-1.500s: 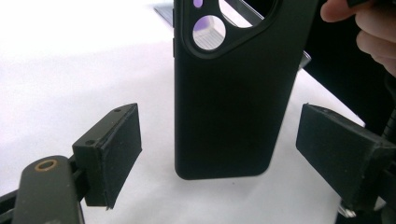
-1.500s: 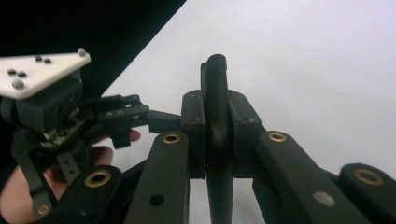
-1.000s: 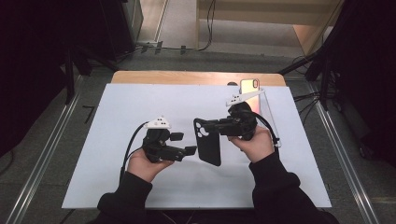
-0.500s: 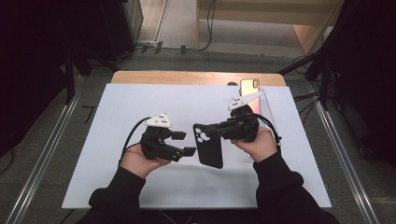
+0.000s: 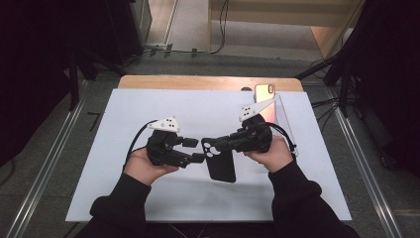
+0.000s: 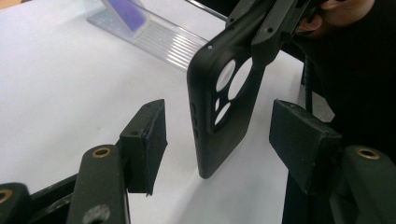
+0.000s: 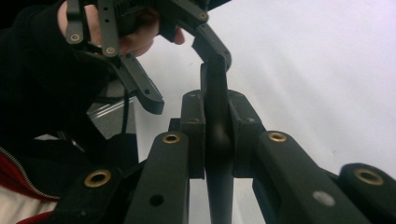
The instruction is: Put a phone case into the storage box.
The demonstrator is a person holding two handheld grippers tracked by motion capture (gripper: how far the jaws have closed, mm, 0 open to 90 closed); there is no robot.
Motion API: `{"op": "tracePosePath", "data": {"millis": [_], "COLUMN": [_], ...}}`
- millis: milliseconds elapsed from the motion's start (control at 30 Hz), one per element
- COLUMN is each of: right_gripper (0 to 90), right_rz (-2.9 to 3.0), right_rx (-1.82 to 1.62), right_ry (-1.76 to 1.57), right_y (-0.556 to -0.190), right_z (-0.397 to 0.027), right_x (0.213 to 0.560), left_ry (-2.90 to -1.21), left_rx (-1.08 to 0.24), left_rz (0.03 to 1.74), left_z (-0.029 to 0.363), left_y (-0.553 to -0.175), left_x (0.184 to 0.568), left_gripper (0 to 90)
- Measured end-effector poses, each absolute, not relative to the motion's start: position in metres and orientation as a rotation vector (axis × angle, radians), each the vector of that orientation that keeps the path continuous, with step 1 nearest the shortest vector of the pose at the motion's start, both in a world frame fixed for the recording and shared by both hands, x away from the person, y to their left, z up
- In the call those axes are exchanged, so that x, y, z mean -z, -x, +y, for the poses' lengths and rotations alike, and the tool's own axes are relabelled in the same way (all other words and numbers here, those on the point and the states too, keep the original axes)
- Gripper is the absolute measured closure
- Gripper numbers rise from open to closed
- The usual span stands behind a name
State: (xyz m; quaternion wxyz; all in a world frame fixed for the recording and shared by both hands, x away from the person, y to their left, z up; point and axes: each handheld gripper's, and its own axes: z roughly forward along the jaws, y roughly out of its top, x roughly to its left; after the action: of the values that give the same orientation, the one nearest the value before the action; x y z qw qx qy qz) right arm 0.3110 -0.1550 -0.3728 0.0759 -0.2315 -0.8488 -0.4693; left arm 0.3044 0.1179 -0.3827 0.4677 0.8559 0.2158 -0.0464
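A black phone case (image 5: 221,162) with round camera cut-outs hangs above the white mat, and my right gripper (image 5: 213,145) is shut on its upper end. In the right gripper view the two pads (image 7: 194,126) press the case (image 7: 215,79) edge-on. My left gripper (image 5: 196,150) faces it from the left. Its jaws have just been closing, with the case's (image 6: 224,107) camera end between them. Both pads (image 6: 149,133) stand apart from the case, so the left gripper (image 6: 219,137) is open.
A phone (image 5: 265,93) leans on a clear stand (image 5: 283,113) at the mat's far right, behind the right hand. The white mat (image 5: 129,114) covers a wooden table (image 5: 198,82). Dark floor and metal rails surround the table.
The left gripper's jaws have narrowed around the case's end. The case has sunk slightly toward the mat. The right hand has stayed put.
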Motion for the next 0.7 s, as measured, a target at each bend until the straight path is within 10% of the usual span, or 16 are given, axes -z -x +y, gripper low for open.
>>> {"op": "tracePosePath", "data": {"millis": [700], "right_gripper": [76.9], "right_rz": [-2.492], "right_rx": [1.401], "right_ry": [0.556], "right_y": [-0.3093], "right_z": [-0.1471], "right_x": [0.3749], "left_ry": [-2.051], "left_rx": [0.211], "left_rz": [0.425], "left_z": [0.1207], "left_y": [-0.3078], "left_x": [0.3854], "left_gripper": [68.5]}}
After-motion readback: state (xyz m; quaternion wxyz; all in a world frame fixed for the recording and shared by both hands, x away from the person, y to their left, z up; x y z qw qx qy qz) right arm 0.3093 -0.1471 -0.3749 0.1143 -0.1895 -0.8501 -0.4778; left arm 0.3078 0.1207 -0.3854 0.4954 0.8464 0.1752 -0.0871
